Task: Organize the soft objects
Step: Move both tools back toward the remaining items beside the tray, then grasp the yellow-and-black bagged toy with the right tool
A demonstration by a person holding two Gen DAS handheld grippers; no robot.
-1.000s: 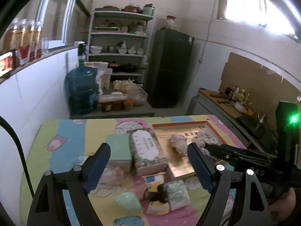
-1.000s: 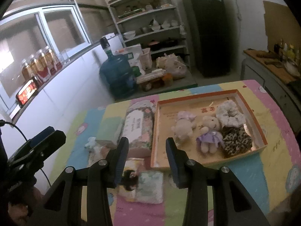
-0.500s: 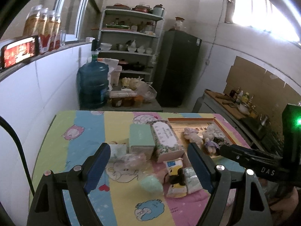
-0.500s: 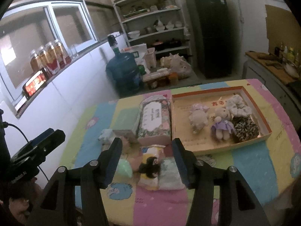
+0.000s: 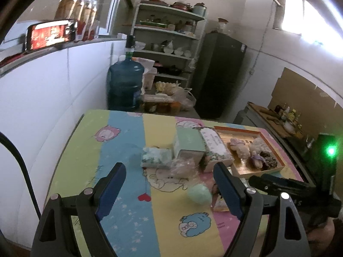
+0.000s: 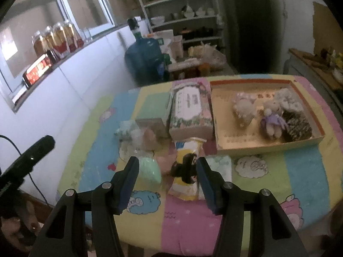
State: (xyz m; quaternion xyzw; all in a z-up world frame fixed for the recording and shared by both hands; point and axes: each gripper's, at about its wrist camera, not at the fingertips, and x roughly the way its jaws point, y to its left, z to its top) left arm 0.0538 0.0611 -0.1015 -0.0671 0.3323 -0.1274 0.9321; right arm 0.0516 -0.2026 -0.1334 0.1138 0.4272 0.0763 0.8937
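Two fuzzy plush dolls (image 6: 257, 113) in shallow cardboard tray (image 6: 268, 145).

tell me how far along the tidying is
Partly done: two plush toys and two scrunchies lie in the tray. Nothing is in hand; the right gripper is open above the cartoon pouch. The green pouch and other packets remain on the table.

White walls (image 5: 42, 98) enclose the room. At twelve o'clock an open shelf unit (image 5: 167, 42) holds bowls and pots, a dark fridge (image 5: 218, 75) to its right and a blue water jug (image 5: 125, 85) on the floor to its left. A bright window (image 5: 300, 15) glows at two o'clock. Jars (image 6: 55, 38) line the ledge at ten o'clock. Cardboard (image 5: 300, 94) covers the wall at three o'clock.
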